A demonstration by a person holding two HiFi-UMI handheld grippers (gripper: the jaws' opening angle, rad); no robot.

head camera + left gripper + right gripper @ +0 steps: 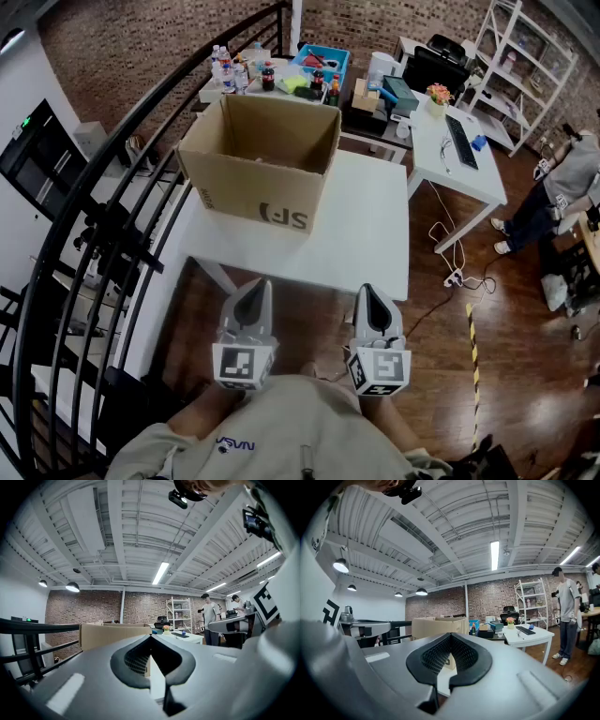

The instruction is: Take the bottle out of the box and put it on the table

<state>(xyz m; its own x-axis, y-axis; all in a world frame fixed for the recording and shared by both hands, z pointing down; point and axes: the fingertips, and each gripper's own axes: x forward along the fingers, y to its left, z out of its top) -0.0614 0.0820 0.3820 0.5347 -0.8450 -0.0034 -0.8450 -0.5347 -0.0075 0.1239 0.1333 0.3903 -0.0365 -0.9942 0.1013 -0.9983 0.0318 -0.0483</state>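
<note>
Box (253,199) stands upright, mouth up, long side running across table (367,246).

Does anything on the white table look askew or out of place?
Only this: the dark print on the open brown cardboard box looks upside down. The box stands at the far left corner of the white table; nothing looks spilled or damaged.

An open cardboard box (262,159) stands on the white desk (366,244), toward its far left corner, its near side well back from the near edge. Just off that near edge the left gripper (255,286) and right gripper (367,291) are side by side, apart, jaws together, pointing at the desk. Beyond the far edge stand bottles (230,66) and a blue bin (323,61).
</note>
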